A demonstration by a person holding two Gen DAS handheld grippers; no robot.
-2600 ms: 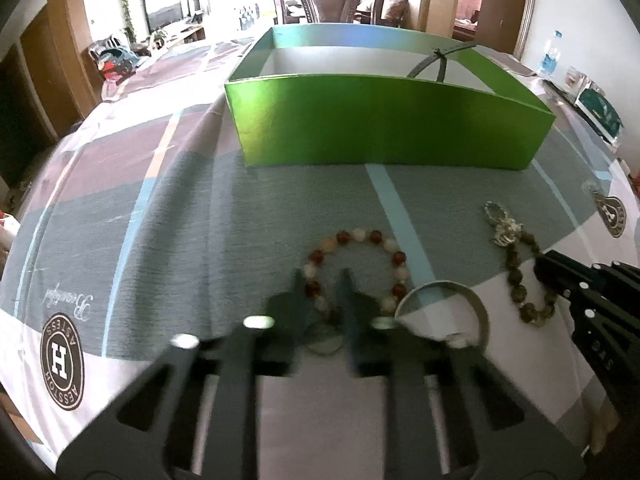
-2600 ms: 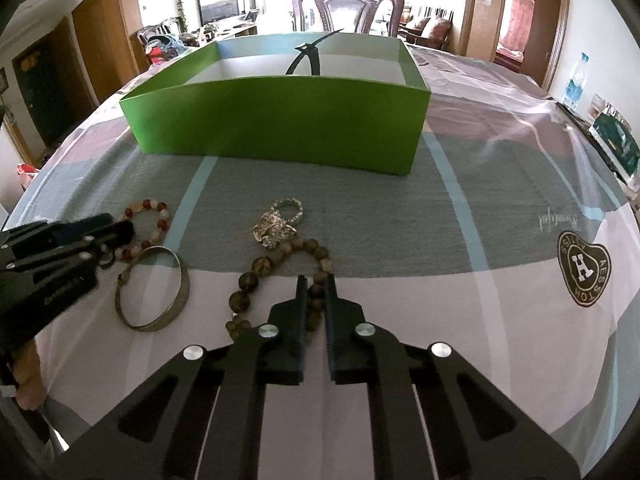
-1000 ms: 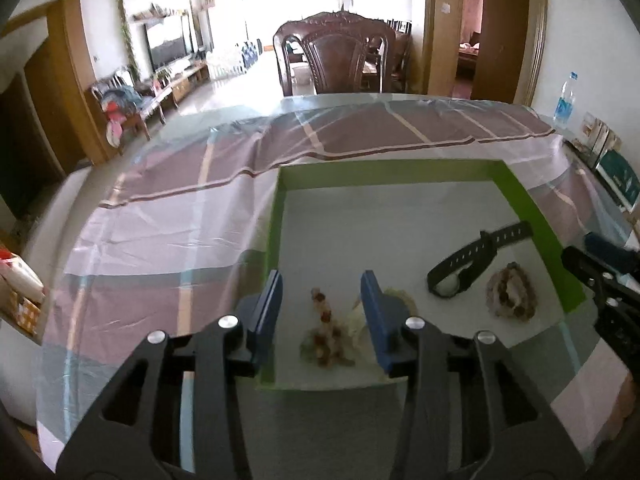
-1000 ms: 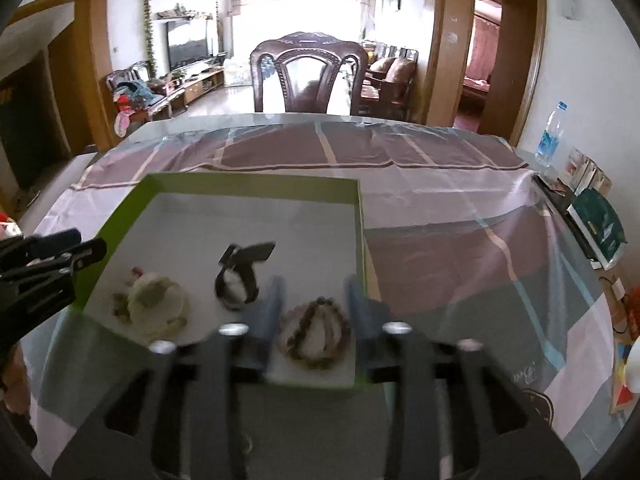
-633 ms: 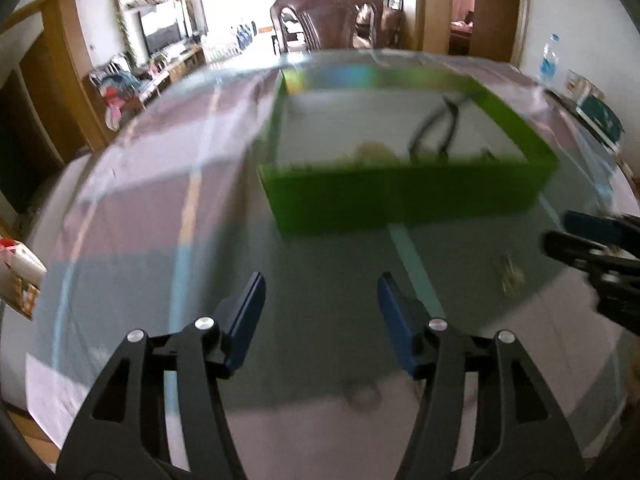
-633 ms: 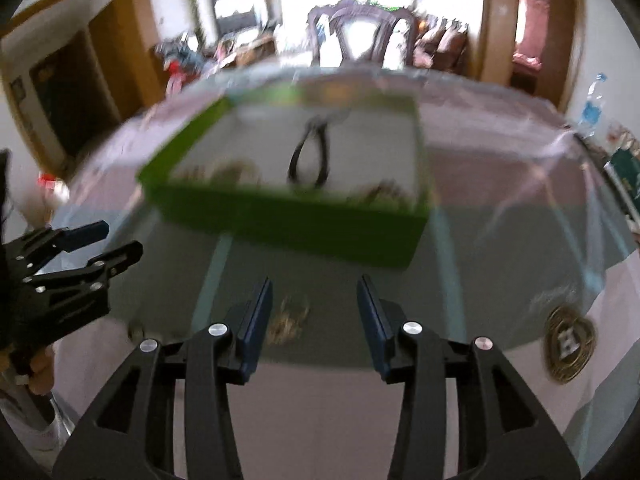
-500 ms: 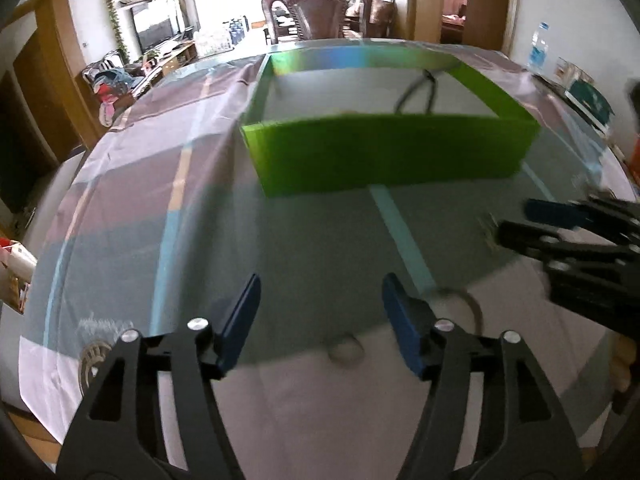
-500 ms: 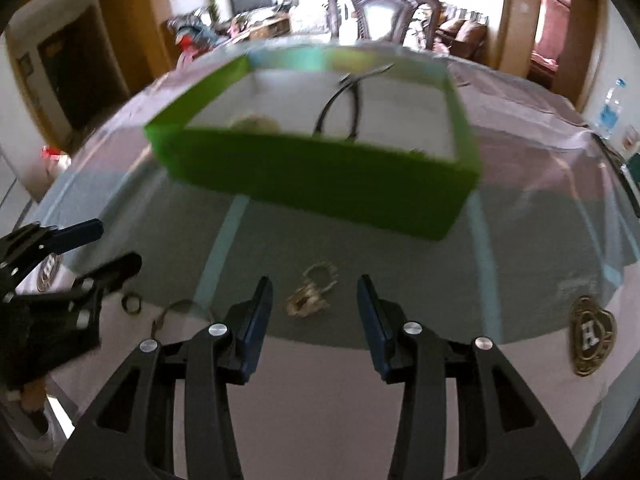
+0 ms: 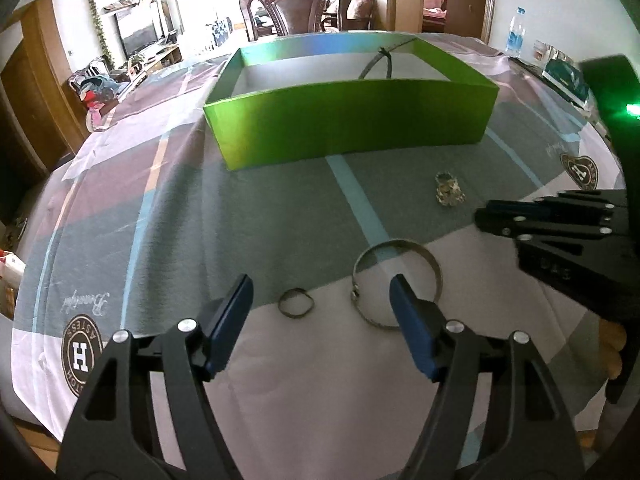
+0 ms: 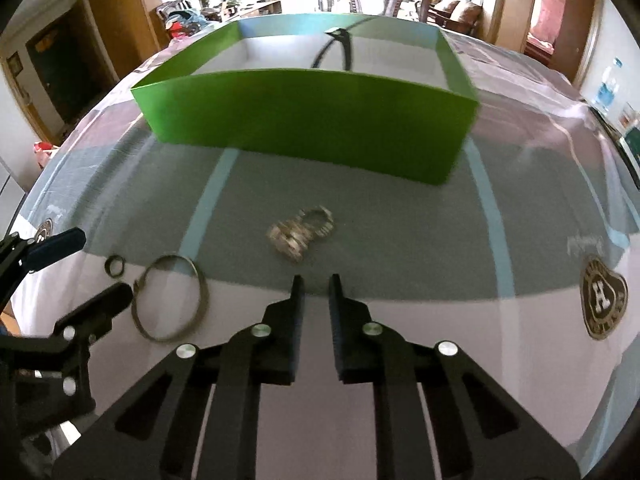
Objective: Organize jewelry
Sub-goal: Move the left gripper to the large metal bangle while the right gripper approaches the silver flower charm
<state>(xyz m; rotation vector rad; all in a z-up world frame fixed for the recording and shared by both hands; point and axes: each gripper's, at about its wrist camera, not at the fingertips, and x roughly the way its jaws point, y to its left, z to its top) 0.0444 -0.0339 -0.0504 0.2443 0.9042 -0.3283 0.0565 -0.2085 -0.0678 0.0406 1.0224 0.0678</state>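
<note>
Lay on a matt woven tablecloth (image 9: 168,216), printed in grey, mauve and white bands with pale blue stripes. Behind the green box (image 9: 352,120), of smooth card with a faint sheen outside and plain white within, stood a chair (image 9: 296,12) of dark polished wood. In front of the box: a thin bangle (image 9: 400,284) of dull brushed metal, a small ring (image 9: 295,303) of darker metal, and a glittering, faceted silvery charm (image 10: 300,234). Matt black plastic on both grippers, with bright metal screws.
</note>
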